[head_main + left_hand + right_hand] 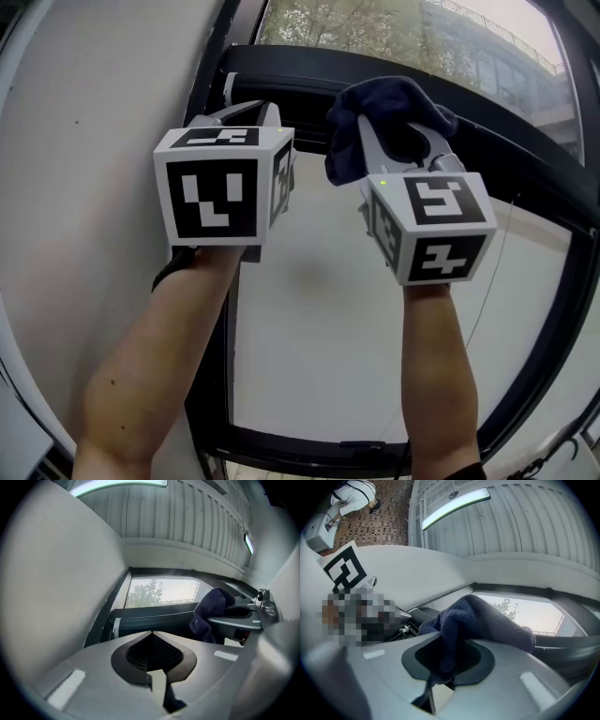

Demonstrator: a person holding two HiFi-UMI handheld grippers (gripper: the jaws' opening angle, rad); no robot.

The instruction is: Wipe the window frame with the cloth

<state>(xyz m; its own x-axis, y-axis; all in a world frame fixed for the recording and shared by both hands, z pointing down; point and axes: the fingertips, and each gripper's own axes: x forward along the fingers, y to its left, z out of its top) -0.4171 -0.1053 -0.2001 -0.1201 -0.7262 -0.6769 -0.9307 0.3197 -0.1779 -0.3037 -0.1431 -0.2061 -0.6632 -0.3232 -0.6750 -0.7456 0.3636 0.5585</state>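
White plaster-like wall (94, 112) fills the left of the head view, smooth and unmarked. Next to it stands one window frame (291, 70), dark and matt, with an upright on the left, a broad cross bar above and a narrower bar at the bottom. Within the frame sits a pale, flat panel (319, 319); above the cross bar, clear glass (375, 28) shows trees and a building.

Two bare forearms reach up, the left (159, 366) and the right (441, 375), each carrying one gripper. Both grippers have a white cube with black square markers, one on the left (225, 192) and one on the right (436, 225).

The left gripper (246, 114) points toward the frame's upper left corner, its jaws closed together on nothing.

The right gripper (398, 131) is clamped on the single cloth (389, 108), a dark blue, soft, nubbly fabric bunched into a rounded lump. Its long axis runs across the jaw tips, from low on the left to higher on the right, with a fold hanging down the gripper's left side. The cloth is held up in front of the cross bar; contact with the bar cannot be made out.
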